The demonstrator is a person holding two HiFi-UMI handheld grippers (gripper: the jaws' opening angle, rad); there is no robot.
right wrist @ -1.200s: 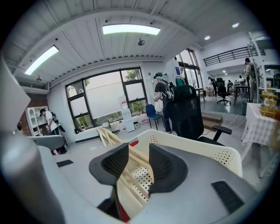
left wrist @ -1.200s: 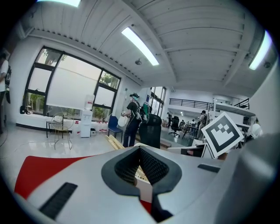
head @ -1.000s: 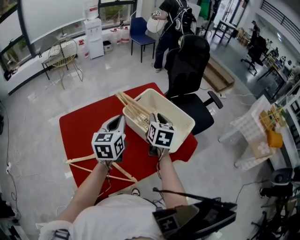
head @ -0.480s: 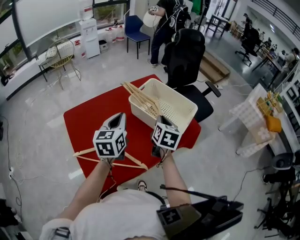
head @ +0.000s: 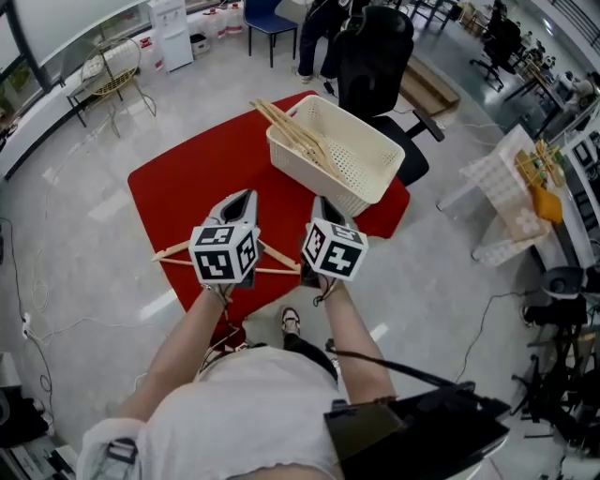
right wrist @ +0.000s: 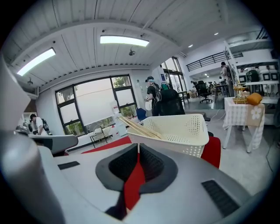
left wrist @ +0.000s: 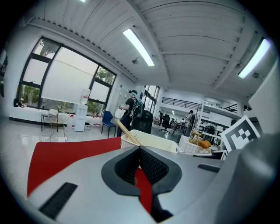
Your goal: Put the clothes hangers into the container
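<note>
A white perforated basket [head: 375,155] stands at the far right corner of the red mat [head: 187,183], with several wooden hangers [head: 295,131] in it that stick out over its left rim. One more wooden hanger [head: 272,255] lies on the mat's near edge, mostly hidden under both grippers. My left gripper [head: 242,197] hangs above it, jaws together and empty. My right gripper [head: 321,202] is beside it, short of the basket, and its jaws are closing with nothing between them. The right gripper view shows the basket [right wrist: 183,131] and its hangers [right wrist: 140,127] just ahead.
A black office chair [head: 375,56] stands right behind the basket, and a person [head: 314,28] is beyond it. A white table with yellow things [head: 525,211] is at the right. A wire chair [head: 108,75] is at the far left. Cables lie on the floor.
Both grippers have drawn back from the basket toward the mat's near edge and now hang over the loose hanger. The right gripper has left the basket's rim.
</note>
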